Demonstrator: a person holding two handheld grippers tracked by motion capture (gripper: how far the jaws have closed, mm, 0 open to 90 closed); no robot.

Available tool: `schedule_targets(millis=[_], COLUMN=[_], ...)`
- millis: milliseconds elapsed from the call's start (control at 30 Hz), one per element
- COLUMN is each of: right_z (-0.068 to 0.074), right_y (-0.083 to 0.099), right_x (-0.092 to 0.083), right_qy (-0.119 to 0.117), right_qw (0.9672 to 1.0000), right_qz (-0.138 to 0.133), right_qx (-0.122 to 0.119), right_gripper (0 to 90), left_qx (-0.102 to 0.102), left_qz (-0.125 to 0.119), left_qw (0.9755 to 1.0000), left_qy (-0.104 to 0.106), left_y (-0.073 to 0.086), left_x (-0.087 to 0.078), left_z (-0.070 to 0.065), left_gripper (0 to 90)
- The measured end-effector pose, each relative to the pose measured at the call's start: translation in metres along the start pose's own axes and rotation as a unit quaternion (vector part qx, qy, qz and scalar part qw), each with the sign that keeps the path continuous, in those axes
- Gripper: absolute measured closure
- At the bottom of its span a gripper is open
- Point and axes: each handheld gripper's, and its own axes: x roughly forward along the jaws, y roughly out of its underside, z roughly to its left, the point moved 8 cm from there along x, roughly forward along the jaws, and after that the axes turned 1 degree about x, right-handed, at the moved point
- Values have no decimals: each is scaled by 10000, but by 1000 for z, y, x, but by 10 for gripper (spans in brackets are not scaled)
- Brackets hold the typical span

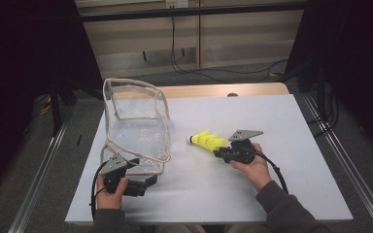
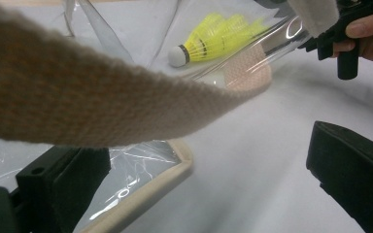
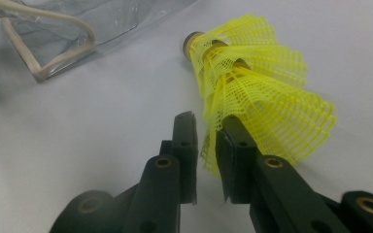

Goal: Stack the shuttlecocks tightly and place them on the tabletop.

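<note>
My right claw (image 3: 205,160) stands narrow, its jaws nipping the skirt edge of the yellow shuttlecock (image 3: 257,87), which lies on the white table (image 1: 272,121). My left claw (image 2: 209,179) gapes wide by the clear bag's (image 1: 136,121) trim.

This place looks like a lab. A white table (image 1: 272,126) stands between black curtains (image 1: 24,73). Loose cables (image 1: 213,72) lie on the floor.
</note>
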Motion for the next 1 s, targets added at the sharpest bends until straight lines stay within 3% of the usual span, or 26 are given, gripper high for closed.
schedule_targets(millis=[233,467,1000], right_z=[-1,-2,4], right_y=[0,-1,-8], right_x=[1,7,28], right_qy=[118,210,304], right_qw=[9999,9996,9992], right_qz=[-16,-53,51], right_qx=[48,166,238], right_gripper=[590,474,321], left_qx=[3,6,-6], left_qz=[1,-7,-13], left_qw=[10000,10000,10000], left_qy=[-13,-5,24], left_y=[0,0,0], left_x=[0,0,0], left_z=[0,0,0], left_gripper=[19,19,19])
